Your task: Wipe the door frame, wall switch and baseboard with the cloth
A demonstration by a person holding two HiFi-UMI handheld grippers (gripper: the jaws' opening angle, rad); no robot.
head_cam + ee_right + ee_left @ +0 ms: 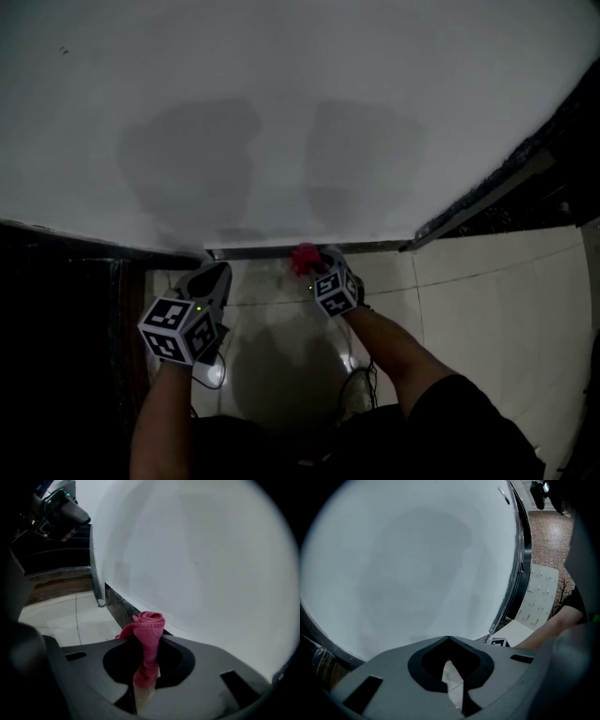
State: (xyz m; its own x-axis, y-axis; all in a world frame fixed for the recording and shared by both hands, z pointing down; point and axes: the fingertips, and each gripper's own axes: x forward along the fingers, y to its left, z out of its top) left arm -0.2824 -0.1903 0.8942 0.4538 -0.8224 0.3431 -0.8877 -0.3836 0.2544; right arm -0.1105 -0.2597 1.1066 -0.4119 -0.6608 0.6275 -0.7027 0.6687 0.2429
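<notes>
The cloth (147,634) could work loose during the wipe. The right gripper (147,667) has its fingers closed on it, pinching only a narrow twisted stem, with a small rolled head standing clear of the tips. Dragging that head along the baseboard (272,251) would pull it sideways, and the soft knit could slide out of the pinch or fold back. The rolled tip is also small, so each pass would cover only a thin line and could leave the strip streaked. If the gripper is pushed harder to make up for this, its hard grey fingers could scrape the painted wall (300,112) just above the baseboard.

In the head view the cloth (304,258) sits right at the baseboard, at or very near its face. The right gripper (314,267) is just below it over the floor (487,300).

The left gripper (214,277) is near the baseboard's left end. Its fingers (451,677) are together with nothing between them.

The cloth is pink-red with a visible woven, towel-like grain. The baseboard is a dark, narrow, slightly mottled band, and the wall above it is matt, smooth and pale. The floor below the baseboard is pale glossy tile with thin grout lines.
</notes>
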